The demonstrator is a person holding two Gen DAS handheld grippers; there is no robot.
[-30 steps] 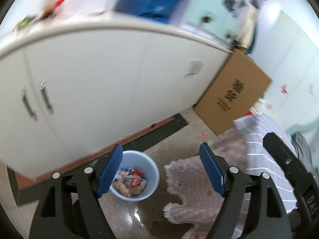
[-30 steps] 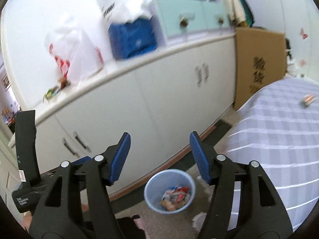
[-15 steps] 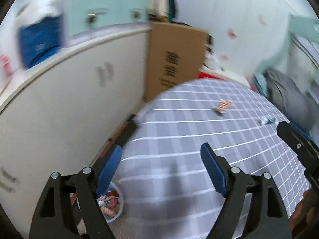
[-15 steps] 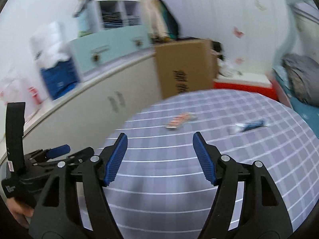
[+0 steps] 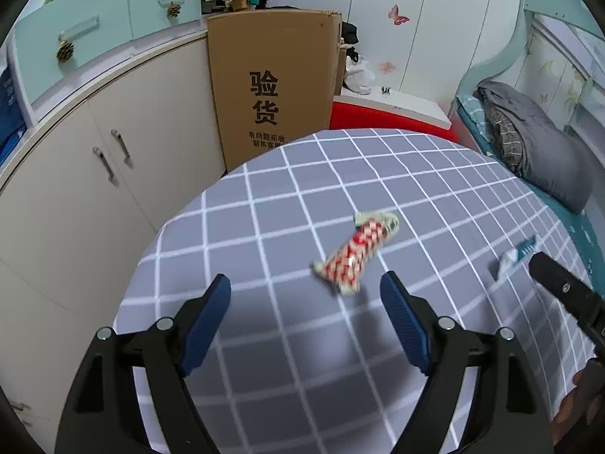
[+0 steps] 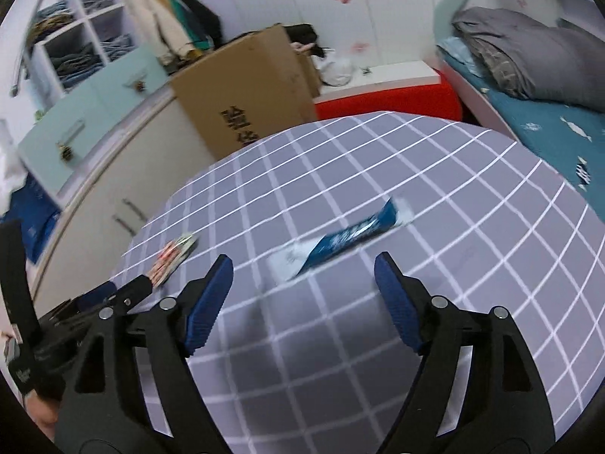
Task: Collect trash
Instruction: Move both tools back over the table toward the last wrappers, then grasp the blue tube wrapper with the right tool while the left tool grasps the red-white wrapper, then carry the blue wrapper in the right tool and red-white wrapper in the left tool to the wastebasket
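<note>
Ahead of me a grey white-checked tablecloth (image 5: 287,196) covers the table. Beyond stand cream cupboards (image 5: 75,189), a tall brown cardboard box (image 5: 272,75), white butterfly-stickered wall panels (image 5: 416,19) and a teal-sheeted bed (image 6: 537,121).

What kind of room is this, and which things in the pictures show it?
Most likely a bedroom in a home. A bed with a folded grey blanket stands along the wall, clothes hang by open shelves, and butterfly stickers decorate the white wall panels.

Red-white patterned wrapper (image 5: 357,251); blue-white wrapper (image 6: 342,240); grey white-grid cloth (image 5: 264,227); brown box (image 5: 272,75).
</note>
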